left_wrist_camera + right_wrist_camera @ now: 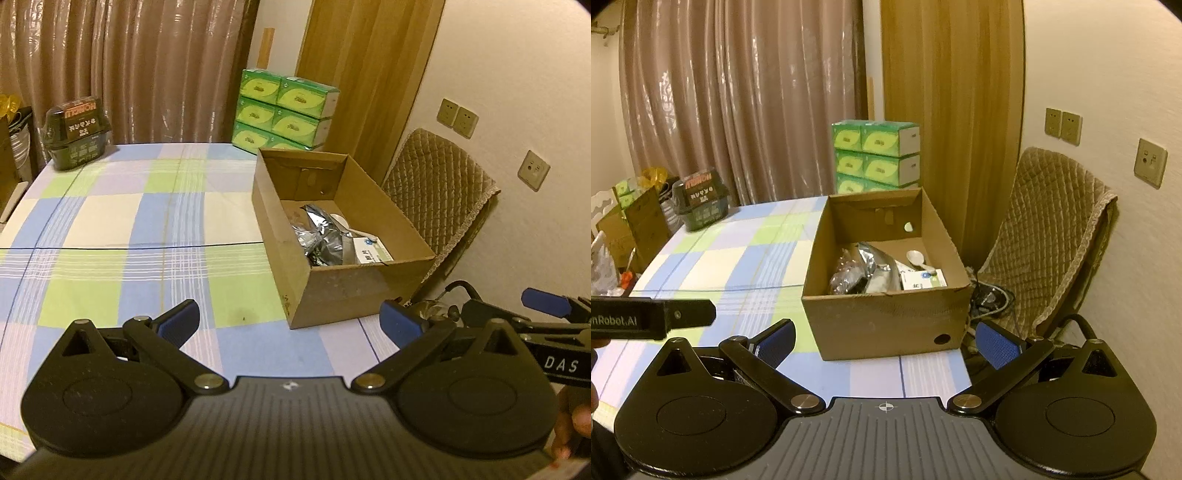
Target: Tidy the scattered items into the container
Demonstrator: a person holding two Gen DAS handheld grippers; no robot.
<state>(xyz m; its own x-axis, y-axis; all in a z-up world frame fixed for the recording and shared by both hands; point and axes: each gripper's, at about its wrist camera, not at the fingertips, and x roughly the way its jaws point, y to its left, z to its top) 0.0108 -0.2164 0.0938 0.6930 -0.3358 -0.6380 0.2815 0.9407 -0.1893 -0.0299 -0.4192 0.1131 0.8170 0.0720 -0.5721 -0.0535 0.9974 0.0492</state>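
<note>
Two grippers hovered over a table (110, 229) covered in a blue, green and white checked cloth, both with fingers spread wide and grasping nothing. From its own camera, the left gripper (290, 325) sat low over the near part of the cloth, its blue pads (181, 325) well apart. The right gripper (886, 341) showed the same released stance, its pads (995, 345) framing the near wall of a box (886, 321). That open cardboard box stood near the table's right edge, beyond both grippers. Inside it lay the gathered items: a crinkled silver foil bag (877, 271), a darker clear packet (846, 277) beside it on the left, a white spoon (918, 258) toward the back right, and a small white carton (923, 278) against the near right wall. Behind the box stood a stack of green tissue packs (877, 157), and a dark green tub (77, 133) sat at the table's far left corner. A chair (1049, 236) draped in a quilted tan cover stood to the right of the table against a cream wall with sockets (1063, 127). Brown curtains (738, 96) hung behind the table. Part of the right gripper also showed at the right edge of the left camera's view.
</note>
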